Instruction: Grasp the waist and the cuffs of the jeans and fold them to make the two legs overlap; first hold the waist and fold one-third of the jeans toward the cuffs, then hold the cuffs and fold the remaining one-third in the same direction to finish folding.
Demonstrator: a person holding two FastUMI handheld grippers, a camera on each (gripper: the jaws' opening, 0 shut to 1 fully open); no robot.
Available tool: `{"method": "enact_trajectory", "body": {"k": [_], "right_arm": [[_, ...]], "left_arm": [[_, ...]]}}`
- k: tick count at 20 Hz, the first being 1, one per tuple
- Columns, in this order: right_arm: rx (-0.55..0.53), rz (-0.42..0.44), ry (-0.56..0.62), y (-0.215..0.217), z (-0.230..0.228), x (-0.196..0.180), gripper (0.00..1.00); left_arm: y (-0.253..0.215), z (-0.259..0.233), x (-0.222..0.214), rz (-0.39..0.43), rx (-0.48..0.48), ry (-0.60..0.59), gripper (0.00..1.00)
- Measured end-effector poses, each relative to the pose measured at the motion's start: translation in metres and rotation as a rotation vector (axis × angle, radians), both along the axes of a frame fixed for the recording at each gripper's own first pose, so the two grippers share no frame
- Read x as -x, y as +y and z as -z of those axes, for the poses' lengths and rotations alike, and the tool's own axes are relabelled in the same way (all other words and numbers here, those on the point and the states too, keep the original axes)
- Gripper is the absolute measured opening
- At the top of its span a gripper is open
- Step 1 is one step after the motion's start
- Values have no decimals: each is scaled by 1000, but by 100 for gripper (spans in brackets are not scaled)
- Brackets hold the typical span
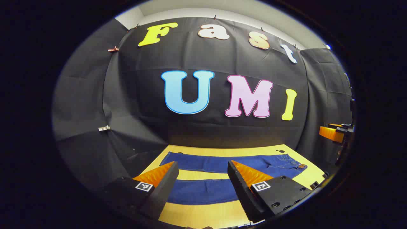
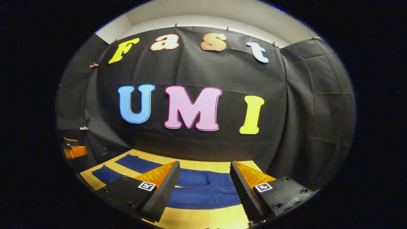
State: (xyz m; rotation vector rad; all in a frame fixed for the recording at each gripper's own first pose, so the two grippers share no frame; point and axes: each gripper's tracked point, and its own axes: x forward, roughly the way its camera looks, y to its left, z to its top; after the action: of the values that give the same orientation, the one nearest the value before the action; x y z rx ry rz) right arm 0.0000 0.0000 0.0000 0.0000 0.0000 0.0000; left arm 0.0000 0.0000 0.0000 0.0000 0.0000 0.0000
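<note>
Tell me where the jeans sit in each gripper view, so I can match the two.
Left gripper view: jeans lie flat low in the picture, legs apart, waist at the right.
Right gripper view: jeans sit low centre, legs running off left.
Shared landmark: the yellow table under them.

We see the dark blue jeans (image 1: 203,178) lying flat and unfolded on the wooden table — legs spread apart in a V, waist (image 1: 291,162) at the right, cuffs toward the left.
</note>
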Motion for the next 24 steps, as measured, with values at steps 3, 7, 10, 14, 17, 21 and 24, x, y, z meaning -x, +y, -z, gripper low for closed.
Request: {"method": "enact_trajectory", "body": {"k": [3, 7, 10, 14, 17, 21, 24], "right_arm": [[-22, 40, 11, -14, 7, -5, 96], [-23, 70, 29, -28, 16, -12, 96], [6, 91, 29, -39, 19, -16, 96], [6, 99, 27, -45, 19, -17, 96], [-2, 104, 41, -47, 25, -17, 96], [-2, 97, 60, -46, 33, -19, 96], [90, 76, 80, -52, 46, -28, 96]], "left_arm": [[4, 7, -8, -15, -52, 22, 97], [-3, 18, -15, 2, -22, 59, 97], [-6, 19, -24, 6, -24, 69, 97], [-10, 19, -32, 9, -45, 75, 97], [-17, 29, -35, 15, -21, 109, 97], [-21, 31, -37, 28, -64, 99, 98], [-1, 57, -39, 5, -92, 166, 97]]}}
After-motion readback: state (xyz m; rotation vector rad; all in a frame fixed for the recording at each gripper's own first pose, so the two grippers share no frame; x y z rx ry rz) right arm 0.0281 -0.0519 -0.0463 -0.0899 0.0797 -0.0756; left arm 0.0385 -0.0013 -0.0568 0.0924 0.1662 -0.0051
